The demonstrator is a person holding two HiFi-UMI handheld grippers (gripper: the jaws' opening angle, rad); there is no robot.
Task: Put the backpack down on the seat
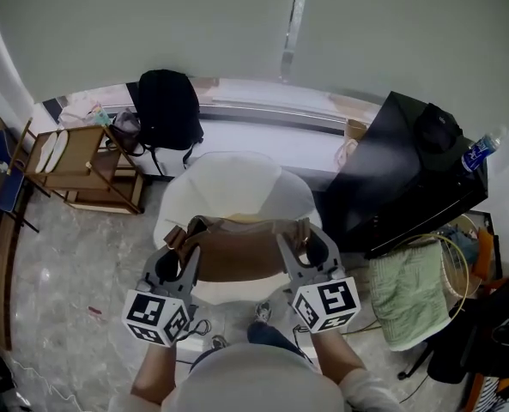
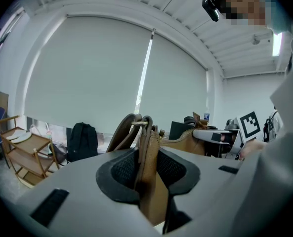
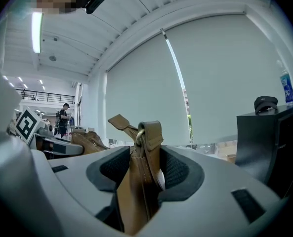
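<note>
A tan leather backpack (image 1: 239, 249) hangs between my two grippers above the front of a white round seat (image 1: 237, 187). My left gripper (image 1: 187, 249) is shut on the bag's left end, its pads squeezing the leather and a strap ring (image 2: 140, 124). My right gripper (image 1: 293, 243) is shut on the bag's right end, where a strap loop and buckle (image 3: 147, 132) stick up between the pads. In the left gripper view the leather (image 2: 148, 162) fills the gap between the jaws. Both grippers point nearly level toward the window.
A black backpack (image 1: 166, 108) leans by the window sill behind the seat. A wooden rack (image 1: 75, 163) stands at the left. A black cabinet (image 1: 413, 170) with a bottle (image 1: 478, 152) stands at the right, with a green cloth (image 1: 413, 292) beside it.
</note>
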